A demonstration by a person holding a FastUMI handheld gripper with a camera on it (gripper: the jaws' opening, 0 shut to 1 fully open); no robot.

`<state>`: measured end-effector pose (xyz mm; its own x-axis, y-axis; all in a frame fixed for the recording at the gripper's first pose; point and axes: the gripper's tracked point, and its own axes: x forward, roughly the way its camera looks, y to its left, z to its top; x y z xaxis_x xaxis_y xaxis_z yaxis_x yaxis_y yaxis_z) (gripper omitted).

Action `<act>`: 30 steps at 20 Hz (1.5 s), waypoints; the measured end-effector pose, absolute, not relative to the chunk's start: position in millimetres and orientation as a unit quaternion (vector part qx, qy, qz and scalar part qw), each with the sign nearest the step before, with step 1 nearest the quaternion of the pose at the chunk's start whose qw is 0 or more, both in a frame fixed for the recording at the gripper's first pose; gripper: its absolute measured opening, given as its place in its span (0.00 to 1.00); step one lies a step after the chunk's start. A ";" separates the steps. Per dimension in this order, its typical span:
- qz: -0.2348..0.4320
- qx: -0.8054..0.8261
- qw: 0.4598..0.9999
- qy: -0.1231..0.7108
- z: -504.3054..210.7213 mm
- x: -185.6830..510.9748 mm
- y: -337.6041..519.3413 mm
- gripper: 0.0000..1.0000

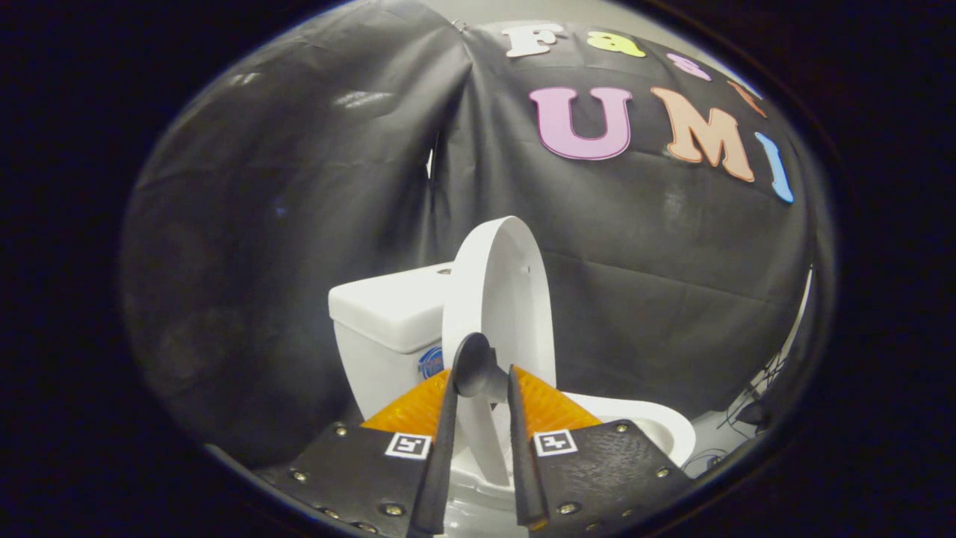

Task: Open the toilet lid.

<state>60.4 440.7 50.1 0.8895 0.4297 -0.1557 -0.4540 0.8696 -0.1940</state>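
The white toilet lid (pixel 502 299) stands raised, nearly upright, and I see it almost edge-on in front of the tank (pixel 388 310). A dark, cup-shaped handle (pixel 472 366) sticks out from the lid's rim. My gripper (pixel 482 379) is shut on this handle, one finger on each side of its stem. Below and to the right of the fingers lies the white seat and bowl rim (pixel 661 427), uncovered. The lid's lower part runs down between my fingers.
Black booth cloth hangs close behind and on both sides of the toilet. Some cables (pixel 754 407) lie on the pale floor to the right of the bowl.
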 end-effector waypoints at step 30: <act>0.165 -0.083 0.983 0.006 132.6 44.0 266.0 0.99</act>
